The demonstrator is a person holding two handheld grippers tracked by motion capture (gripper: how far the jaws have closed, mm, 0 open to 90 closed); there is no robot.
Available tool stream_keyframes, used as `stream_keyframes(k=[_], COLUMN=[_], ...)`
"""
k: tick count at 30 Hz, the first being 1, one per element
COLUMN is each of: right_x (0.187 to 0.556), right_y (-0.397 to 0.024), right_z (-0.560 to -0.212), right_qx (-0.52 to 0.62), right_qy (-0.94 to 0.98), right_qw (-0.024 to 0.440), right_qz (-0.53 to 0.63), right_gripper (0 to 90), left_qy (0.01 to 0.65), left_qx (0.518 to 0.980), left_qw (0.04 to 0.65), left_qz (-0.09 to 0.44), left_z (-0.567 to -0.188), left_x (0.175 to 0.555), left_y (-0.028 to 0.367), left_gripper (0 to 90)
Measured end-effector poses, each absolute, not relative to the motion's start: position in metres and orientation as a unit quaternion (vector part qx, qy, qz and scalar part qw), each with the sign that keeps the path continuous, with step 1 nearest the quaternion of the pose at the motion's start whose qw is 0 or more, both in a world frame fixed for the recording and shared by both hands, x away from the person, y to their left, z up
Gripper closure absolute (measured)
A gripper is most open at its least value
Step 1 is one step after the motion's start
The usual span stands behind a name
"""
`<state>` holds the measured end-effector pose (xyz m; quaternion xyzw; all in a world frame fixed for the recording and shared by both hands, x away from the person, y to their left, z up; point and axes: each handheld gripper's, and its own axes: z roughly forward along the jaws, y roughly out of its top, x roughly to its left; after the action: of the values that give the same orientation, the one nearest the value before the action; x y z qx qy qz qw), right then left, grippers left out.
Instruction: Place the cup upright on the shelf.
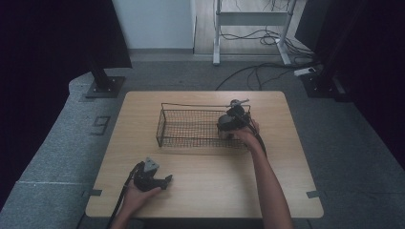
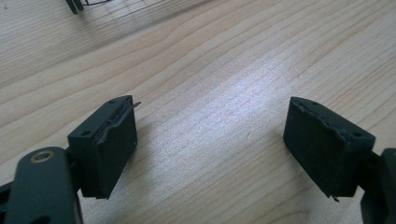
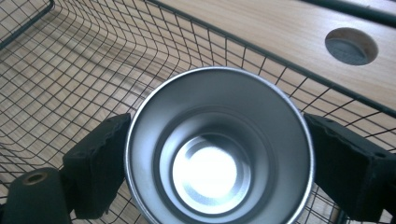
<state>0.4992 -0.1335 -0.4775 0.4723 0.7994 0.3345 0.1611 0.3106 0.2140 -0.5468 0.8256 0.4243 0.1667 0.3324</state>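
A shiny metal cup (image 3: 219, 149) stands mouth-up between the jaws of my right gripper (image 3: 215, 165), which is shut on its sides. In the high view the right gripper (image 1: 232, 120) sits at the right end of a black wire basket (image 1: 186, 125), with the cup (image 1: 226, 131) inside it. The basket's mesh (image 3: 70, 74) spreads beneath and around the cup. My left gripper (image 1: 162, 181) rests low over the table near the front left, open with bare wood between its jaws. Its pads (image 2: 112, 144) stand wide apart.
The wooden table (image 1: 205, 191) has a round cable hole (image 3: 351, 45) just beyond the basket's far rim. A basket corner (image 2: 77, 5) peeks in at the top of the left gripper view. Dark stands and cables lie on the floor behind the table.
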Motion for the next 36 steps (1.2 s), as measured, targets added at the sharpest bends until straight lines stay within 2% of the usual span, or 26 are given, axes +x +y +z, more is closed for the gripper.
stream_keyframes(k=[5,19,36], right_x=[0.497,0.481,0.436], right_y=[-0.135,-0.145,-0.168], right_z=[-0.472,-0.454,-0.444], right_qx=[0.475,0.466,0.444], right_qy=[0.789,0.767,0.753], right_qw=[0.17,0.187,0.191], right_qz=[0.352,0.399,0.446], right_gripper=[8.8,10.4,13.5], left_qy=[0.425,0.424,0.423], left_qx=[0.825,0.826,0.827], left_qw=[0.333,0.332,0.332], left_qz=[0.166,0.166,0.165], left_z=[-0.547,-0.547,-0.547], left_x=[0.311,0.311,0.311], left_y=[0.214,0.214,0.214], left_gripper=[17.3,17.2,16.7])
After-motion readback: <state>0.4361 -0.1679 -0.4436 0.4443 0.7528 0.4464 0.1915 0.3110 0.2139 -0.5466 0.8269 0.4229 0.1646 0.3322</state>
